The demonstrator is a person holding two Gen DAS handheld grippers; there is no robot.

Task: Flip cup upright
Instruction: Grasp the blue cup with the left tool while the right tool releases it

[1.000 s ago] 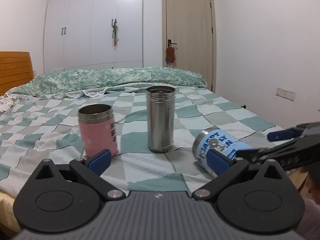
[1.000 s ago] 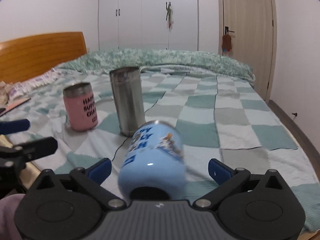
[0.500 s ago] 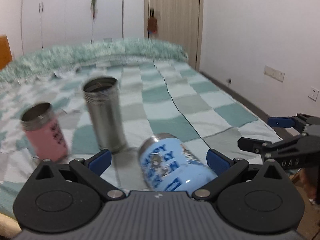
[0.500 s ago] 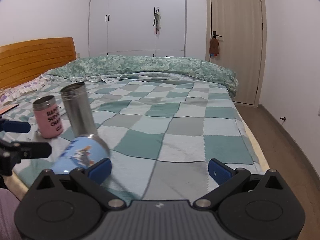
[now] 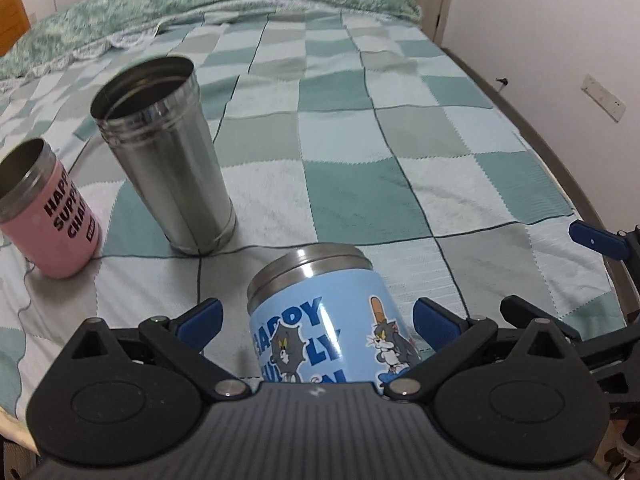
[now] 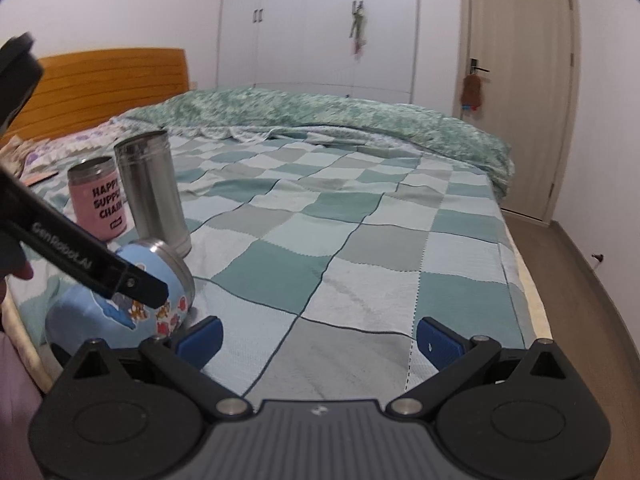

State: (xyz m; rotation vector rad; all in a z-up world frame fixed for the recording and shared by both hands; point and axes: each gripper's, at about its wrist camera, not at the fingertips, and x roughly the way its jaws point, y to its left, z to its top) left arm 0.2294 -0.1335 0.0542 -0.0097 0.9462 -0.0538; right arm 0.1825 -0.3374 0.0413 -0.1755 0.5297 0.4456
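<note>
left tongs (image 5: 316, 320) straddle the lying blue cup (image 5: 332, 332), jaws apart.

Blue cartoon cup (image 5: 320, 332) on its side; steel rim facing away; on checkered bedspread (image 5: 360, 184)

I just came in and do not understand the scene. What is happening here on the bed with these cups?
A person holds a gripper in each hand over a checkered bed cover. The left gripper, jaws open, straddles a light blue cartoon-printed metal cup lying on its side, not yet gripped. The right gripper hovers open and empty over the cover. A tall bare steel tumbler and a short pink lettered cup already stand upright beside it.
</note>
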